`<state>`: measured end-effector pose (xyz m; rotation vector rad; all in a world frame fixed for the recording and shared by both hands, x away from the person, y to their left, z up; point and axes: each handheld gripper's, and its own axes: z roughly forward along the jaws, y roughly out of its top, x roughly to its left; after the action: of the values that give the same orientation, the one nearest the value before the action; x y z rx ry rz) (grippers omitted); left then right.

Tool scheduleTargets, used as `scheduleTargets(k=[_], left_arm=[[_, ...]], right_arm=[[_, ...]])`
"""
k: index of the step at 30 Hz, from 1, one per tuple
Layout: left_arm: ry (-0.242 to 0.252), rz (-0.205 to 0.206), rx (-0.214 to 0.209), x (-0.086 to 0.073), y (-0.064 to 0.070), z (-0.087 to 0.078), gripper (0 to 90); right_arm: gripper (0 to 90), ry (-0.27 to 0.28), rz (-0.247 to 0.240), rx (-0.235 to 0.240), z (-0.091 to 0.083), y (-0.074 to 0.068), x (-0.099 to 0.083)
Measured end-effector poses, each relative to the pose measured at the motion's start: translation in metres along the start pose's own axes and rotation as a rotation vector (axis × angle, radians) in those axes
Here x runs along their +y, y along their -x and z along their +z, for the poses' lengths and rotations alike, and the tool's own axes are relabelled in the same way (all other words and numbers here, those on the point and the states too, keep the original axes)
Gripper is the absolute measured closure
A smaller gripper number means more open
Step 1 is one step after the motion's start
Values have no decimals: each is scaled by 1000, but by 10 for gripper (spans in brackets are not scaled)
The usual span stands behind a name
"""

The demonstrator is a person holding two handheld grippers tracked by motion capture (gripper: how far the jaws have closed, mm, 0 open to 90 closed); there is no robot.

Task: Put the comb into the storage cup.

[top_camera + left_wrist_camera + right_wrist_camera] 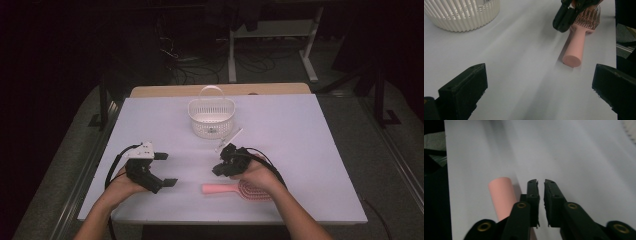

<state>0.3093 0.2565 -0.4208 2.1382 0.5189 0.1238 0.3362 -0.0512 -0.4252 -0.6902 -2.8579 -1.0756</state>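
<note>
On the white bench (310,150), near its front edge, lies a pink plastic hairbrush with a round handle and a bristled oval head (235,189), handle pointing toward the person's left. Right gripper (220,170) hovers just above and behind the brush, close to where handle meets head; its jaws are nearly together with a thin slit between them and nothing in it (right gripper view shows the gap at (541,202), pink handle (502,195) lying just left of the jaws, not between them). Whether the gripper touches the brush can't be told. Left gripper (167,169) is held over the bench's left front part, well apart from the brush, jaws spread wide and empty; in the left gripper view (539,85) its jaws frame bare bench, with the brush (576,47) ahead at upper right, handle end facing the camera, and the right gripper (564,20) over the bristles. White slatted plastic basket with a hoop handle (211,117) stands upright at centre rear of the bench, apart from both grippers. A thin clear stick-like item (229,139) lies between basket and right gripper, too small to identify.
</note>
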Motion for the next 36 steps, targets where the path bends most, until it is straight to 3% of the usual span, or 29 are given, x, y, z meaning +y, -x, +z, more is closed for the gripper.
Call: scheduleTargets(k=[17,27,36], left_arm=[[11,-10,-5,-1,0,-1,0],[3,-6,-8,-1,1,-1,0],[-1,-9,-17,-1,2,0,0]], right_arm=[[306,146,134,-151,-56,22,-38],[131,225,189,-218,-83,26,-73],[7,233,220,-270,-93,28,-105]])
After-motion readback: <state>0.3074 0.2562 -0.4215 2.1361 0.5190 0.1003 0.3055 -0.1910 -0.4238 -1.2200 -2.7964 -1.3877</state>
